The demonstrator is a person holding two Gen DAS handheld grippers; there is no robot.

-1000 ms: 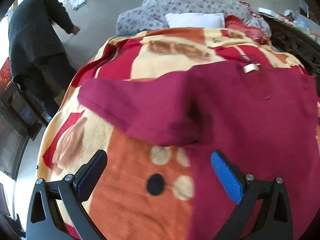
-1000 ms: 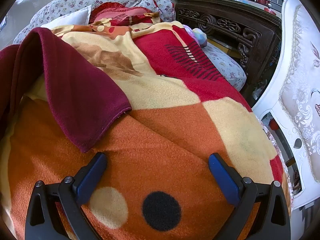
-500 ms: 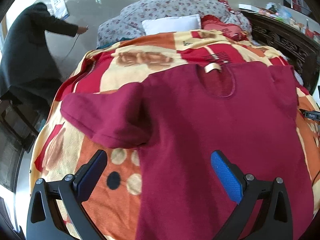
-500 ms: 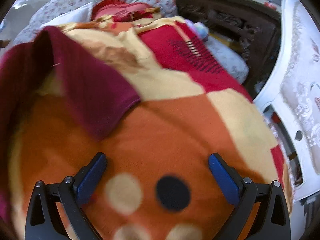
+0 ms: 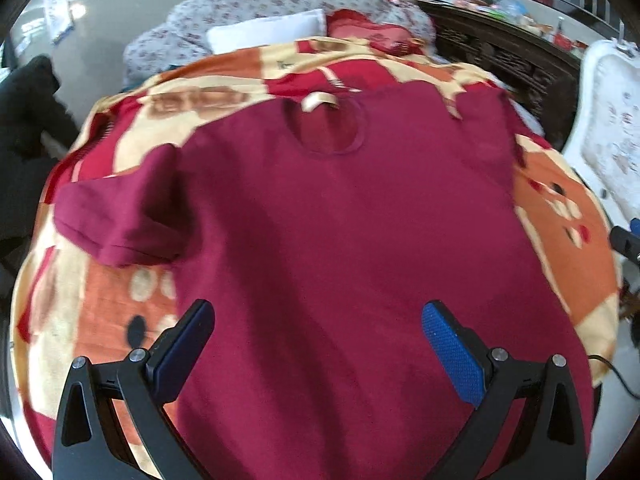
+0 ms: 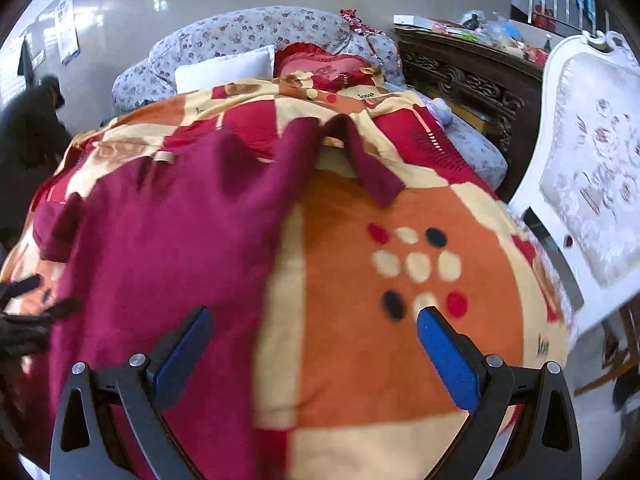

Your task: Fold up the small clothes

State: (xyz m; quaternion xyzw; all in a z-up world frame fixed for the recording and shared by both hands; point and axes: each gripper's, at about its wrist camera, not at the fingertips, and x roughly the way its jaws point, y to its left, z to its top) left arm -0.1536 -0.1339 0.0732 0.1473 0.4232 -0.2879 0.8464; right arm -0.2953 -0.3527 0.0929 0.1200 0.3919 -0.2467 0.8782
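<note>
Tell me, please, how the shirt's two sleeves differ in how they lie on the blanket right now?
The left sleeve spreads wide and bunches into a raised fold near the armpit, while the right sleeve looks narrower and lies flatter. The left sleeve rests on cream and orange patches of the blanket; the right sleeve crosses cream toward the orange. Both are short, maroon, unfolded, and untouched by the grippers.

Both views are bright with soft daylight. Glare spots shine on the glossy wall [image 6: 132, 12] along the top of the frame. Motion blur smears the shirt [image 5: 340, 240] and blanket [image 6: 400, 280]. Fisheye distortion bends the edges; corners fall black.
</note>
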